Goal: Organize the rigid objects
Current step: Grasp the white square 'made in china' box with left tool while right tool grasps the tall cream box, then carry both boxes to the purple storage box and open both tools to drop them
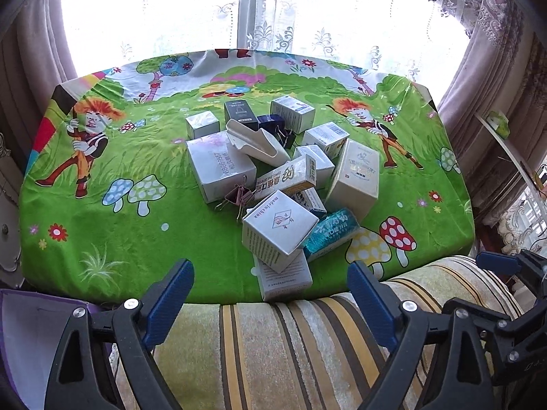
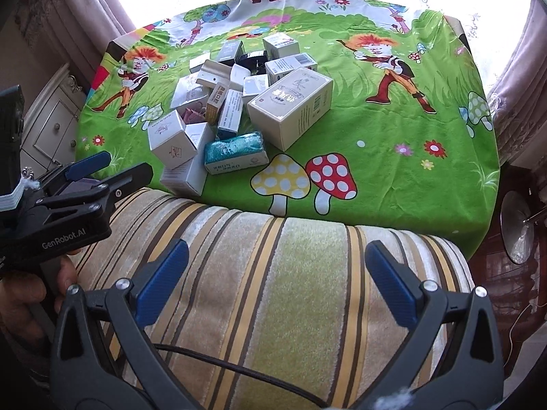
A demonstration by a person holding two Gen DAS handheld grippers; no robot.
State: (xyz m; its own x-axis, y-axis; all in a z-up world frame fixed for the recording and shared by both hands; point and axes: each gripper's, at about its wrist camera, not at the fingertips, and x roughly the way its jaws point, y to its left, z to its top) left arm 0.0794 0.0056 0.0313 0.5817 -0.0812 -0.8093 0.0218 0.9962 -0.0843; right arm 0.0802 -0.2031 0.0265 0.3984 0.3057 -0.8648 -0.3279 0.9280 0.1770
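Observation:
A jumbled pile of several small boxes lies mid-table on a green cartoon cloth [image 1: 102,239]. It includes a white "made in china" box [image 1: 278,227], a teal packet [image 1: 331,232], a tall white box [image 1: 355,177], a big white box [image 1: 218,165], a white plastic scoop [image 1: 254,143] and a pink binder clip [image 1: 236,194]. The pile also shows in the right wrist view, with the tall box [image 2: 290,106] and teal packet [image 2: 236,152]. My left gripper [image 1: 270,294] is open and empty, short of the pile. My right gripper [image 2: 277,273] is open and empty over a striped cushion [image 2: 273,273].
The striped cushion [image 1: 290,348] runs along the table's near edge. Curtains and a bright window stand behind the table. A white cabinet [image 2: 51,126] is at the left, a shelf [image 1: 506,150] at the right. A black cable [image 2: 239,369] lies on the cushion.

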